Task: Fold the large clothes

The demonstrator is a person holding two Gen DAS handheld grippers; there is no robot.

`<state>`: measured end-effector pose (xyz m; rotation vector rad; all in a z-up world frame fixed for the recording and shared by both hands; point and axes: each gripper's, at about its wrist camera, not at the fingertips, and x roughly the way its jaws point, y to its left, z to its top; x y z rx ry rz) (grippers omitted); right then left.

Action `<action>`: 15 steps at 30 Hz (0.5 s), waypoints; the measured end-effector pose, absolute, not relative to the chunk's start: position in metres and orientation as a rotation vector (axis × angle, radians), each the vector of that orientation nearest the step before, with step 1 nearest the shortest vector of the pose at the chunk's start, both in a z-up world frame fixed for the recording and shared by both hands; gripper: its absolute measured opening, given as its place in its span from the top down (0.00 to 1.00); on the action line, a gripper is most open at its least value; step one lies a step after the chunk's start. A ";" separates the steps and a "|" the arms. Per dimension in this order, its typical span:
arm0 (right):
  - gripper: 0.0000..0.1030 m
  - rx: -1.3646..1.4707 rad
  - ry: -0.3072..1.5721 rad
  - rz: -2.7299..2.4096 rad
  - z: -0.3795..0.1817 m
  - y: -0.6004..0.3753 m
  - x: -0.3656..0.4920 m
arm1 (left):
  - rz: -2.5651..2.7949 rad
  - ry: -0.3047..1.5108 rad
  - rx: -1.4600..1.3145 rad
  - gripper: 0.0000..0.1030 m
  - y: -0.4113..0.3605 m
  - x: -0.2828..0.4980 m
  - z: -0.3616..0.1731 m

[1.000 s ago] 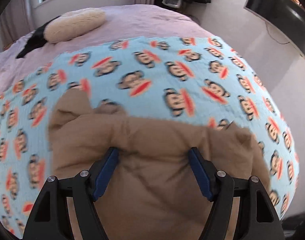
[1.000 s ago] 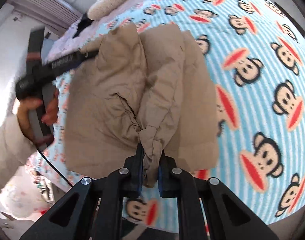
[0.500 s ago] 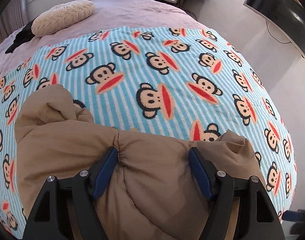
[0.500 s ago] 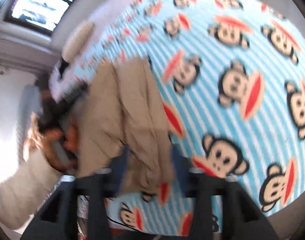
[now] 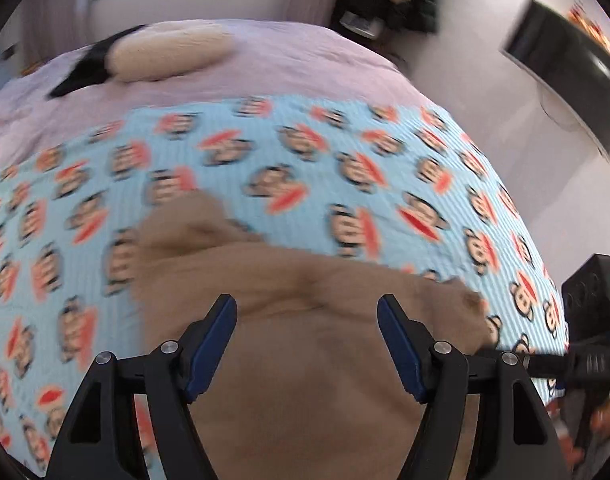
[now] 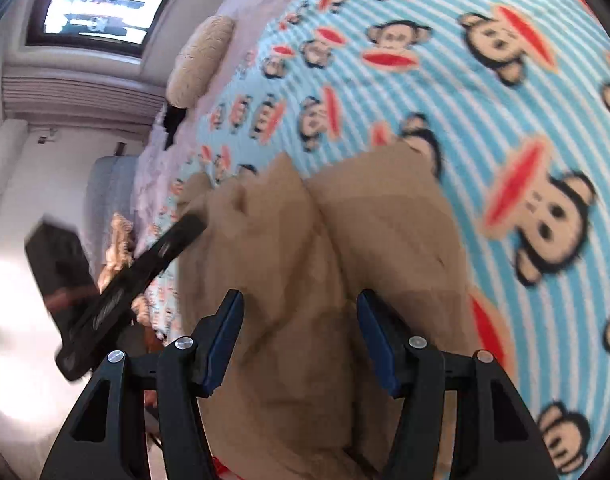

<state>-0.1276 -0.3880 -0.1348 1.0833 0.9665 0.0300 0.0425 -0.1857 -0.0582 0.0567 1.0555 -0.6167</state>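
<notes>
STEP: fold laid, release | GARMENT: tan garment [image 6: 325, 280] bunched on the monkey-print blanket [image 6: 485, 92], short of the cream pillow [image 6: 199, 60] | RIGHT: your right tongs [image 6: 299, 334] have just been opening, spread over the cloth, gripping nothing | LEFT: your left tongs [image 5: 307, 344] wide, empty, clear to reposition
</notes>
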 end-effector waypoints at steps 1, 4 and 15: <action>0.38 1.096 0.976 0.053 -0.136 -0.387 -0.118 | -0.585 1.063 0.042 0.29 -0.170 0.046 -0.058; 0.45 1.113 0.994 0.076 -0.143 -0.385 -0.097 | -0.468 1.144 -0.015 0.29 -0.117 0.056 -0.078; 0.92 0.831 1.094 -0.113 -0.142 -0.376 -0.115 | -0.508 1.232 -0.089 0.29 -0.142 0.029 -0.116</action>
